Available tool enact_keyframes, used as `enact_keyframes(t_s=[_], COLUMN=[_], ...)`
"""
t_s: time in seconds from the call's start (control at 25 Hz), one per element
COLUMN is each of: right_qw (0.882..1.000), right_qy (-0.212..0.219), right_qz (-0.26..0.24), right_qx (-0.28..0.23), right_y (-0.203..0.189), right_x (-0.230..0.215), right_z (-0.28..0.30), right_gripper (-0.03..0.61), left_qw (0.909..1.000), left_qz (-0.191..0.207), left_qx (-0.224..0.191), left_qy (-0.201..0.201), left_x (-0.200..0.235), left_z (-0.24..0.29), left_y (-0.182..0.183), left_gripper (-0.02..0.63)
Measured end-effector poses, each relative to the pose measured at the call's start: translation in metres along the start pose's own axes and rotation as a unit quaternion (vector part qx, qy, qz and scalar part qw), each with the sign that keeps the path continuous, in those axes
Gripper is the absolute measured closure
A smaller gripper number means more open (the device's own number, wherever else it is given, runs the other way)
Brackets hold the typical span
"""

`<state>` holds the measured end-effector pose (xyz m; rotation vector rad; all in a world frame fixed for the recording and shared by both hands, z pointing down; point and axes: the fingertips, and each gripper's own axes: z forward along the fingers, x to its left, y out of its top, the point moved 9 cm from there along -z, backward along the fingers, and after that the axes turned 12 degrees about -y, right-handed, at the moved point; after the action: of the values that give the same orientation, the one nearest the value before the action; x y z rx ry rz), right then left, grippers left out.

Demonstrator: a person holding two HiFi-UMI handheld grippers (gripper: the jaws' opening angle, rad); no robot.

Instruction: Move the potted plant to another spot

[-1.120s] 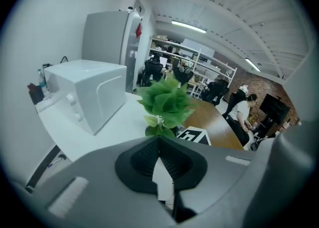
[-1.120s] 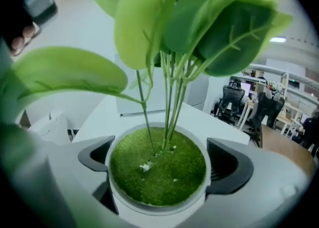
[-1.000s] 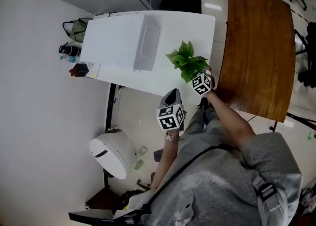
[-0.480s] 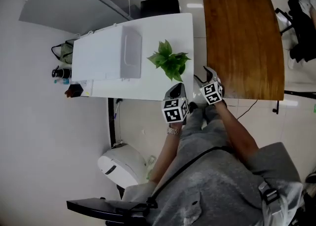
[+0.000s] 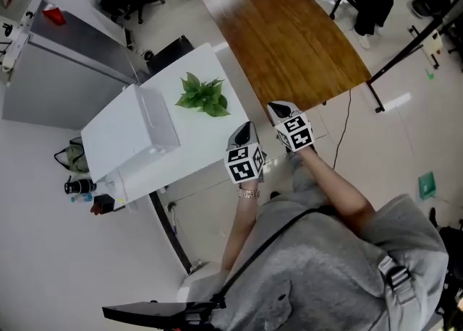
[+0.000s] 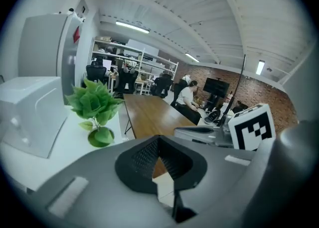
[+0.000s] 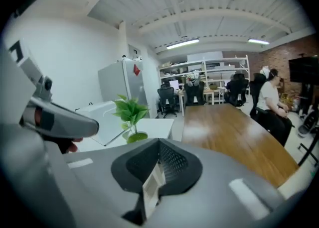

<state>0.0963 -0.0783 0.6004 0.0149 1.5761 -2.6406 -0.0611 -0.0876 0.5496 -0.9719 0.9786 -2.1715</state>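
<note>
On the white table (image 5: 194, 138), near the edge that faces the long wooden table (image 5: 289, 33), the potted plant (image 5: 204, 95) stands upright in its round green pot, just beside a white boxy appliance (image 5: 155, 123). Both claws are held off the near end of that table, side by side and apart from the plant, pointing towards it. The left claw (image 5: 244, 133) has its jaws drawn together, gripping nothing. The right claw (image 5: 280, 110) is likewise fully closed and carries nothing. Beyond the wooden table, office chairs and shelving fill the back of the room, where a seated person works.
</note>
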Motion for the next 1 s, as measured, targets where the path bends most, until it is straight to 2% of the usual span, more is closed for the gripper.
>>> enact_keyframes(t_s=[0.16, 0.28, 0.4, 0.56, 0.72, 1.0], right_qw=[0.999, 0.996, 0.995, 0.994, 0.993, 0.991], right_qy=[0.008, 0.016, 0.033, 0.057, 0.084, 0.08], right_qz=[0.013, 0.014, 0.027, 0.042, 0.034, 0.026], right_qx=[0.052, 0.09, 0.095, 0.083, 0.073, 0.101], right_y=[-0.023, -0.035, -0.031, -0.018, -0.01, -0.013], right_x=[0.051, 0.072, 0.077, 0.083, 0.087, 0.072], right_z=[-0.07, -0.109, -0.132, -0.147, -0.16, -0.17], right_gripper=[0.577, 0.576, 0.577, 0.577, 0.577, 0.577], left_qw=[0.9996, 0.9992, 0.9994, 0.9998, 0.9997, 0.9993], left_qz=[-0.015, -0.021, -0.021, -0.021, -0.021, -0.018], left_qx=[0.024, 0.026, 0.02, 0.006, -0.01, 0.001], left_qy=[-0.008, -0.019, -0.021, -0.003, 0.012, 0.034], left_x=[-0.022, -0.046, -0.062, -0.068, -0.078, -0.097], left_z=[-0.049, -0.076, -0.091, -0.103, -0.105, -0.1], left_y=[-0.048, -0.067, -0.075, -0.073, -0.071, -0.074], left_gripper=[0.601, 0.601, 0.601, 0.601, 0.601, 0.601])
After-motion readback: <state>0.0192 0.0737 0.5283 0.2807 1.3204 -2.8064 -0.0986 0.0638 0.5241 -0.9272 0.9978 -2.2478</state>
